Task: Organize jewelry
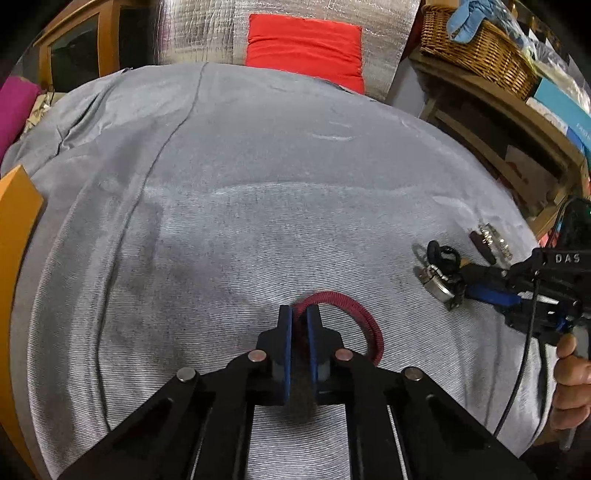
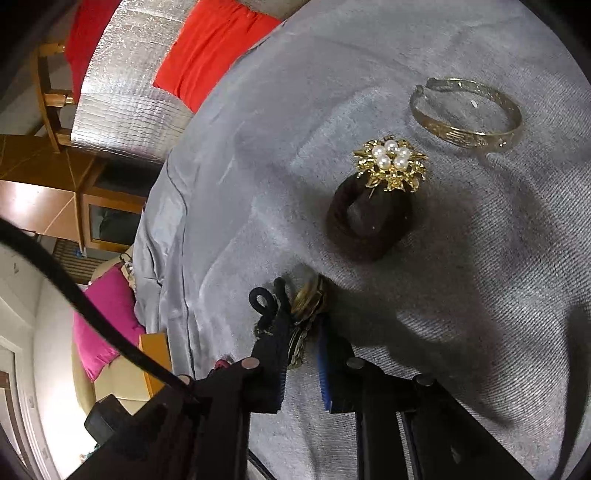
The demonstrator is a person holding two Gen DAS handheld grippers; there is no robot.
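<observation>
Grey ribbed cloth point(image 1: 240, 166) covers a wide surface w/ a dark seam running down its left part. Behind it, a silver quilted foil sheet point(image 1: 207, 29) stands upright, a red cushion point(image 1: 303, 48) against it. Wooden cabinet w/ glass panels point(image 1: 77, 48) at back left; magenta cushion point(image 1: 14, 107) at the left edge. On the right, a wooden shelf unit point(image 1: 491, 122) carries a wicker basket point(image 1: 476, 44) w/ blue fabric inside, plus boxes. Dim indoor light.
</observation>
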